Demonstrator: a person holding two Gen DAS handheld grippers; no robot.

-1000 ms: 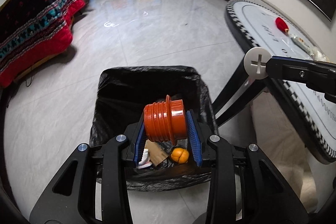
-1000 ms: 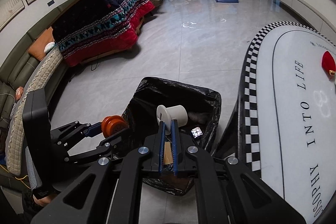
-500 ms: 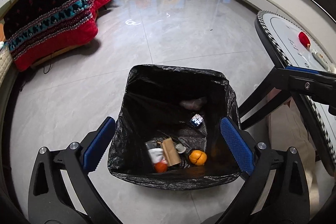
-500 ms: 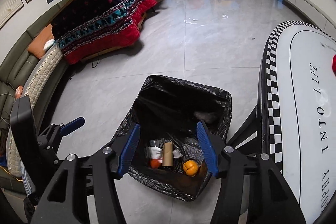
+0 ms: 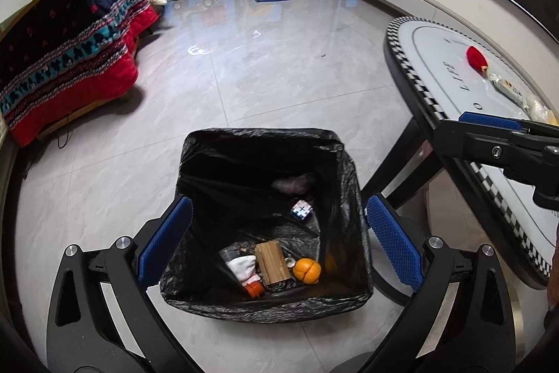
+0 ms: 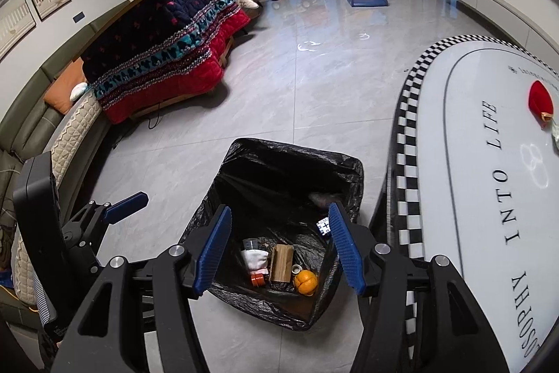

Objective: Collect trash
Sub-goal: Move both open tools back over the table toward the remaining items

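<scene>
Both drops done. Left gripper (image 5: 276, 240) wide open and empty; right gripper (image 6: 279, 249) jaws just opened, nothing between. Orange ribbed cup (image 5: 254, 289) and white spool (image 6: 296, 268) down in black-lined bin (image 5: 265, 135) on floor, among peel and cardboard. Left to collect — red scrap (image 6: 541, 100) and wrappers (image 5: 506, 86) on table (image 6: 464, 198).

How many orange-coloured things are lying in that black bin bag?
2. A round orange fruit sits at the bottom beside the wooden block; a small ribbed orange plastic piece lies on the block's other side, below the white cloth. More may be hidden underneath.
</scene>
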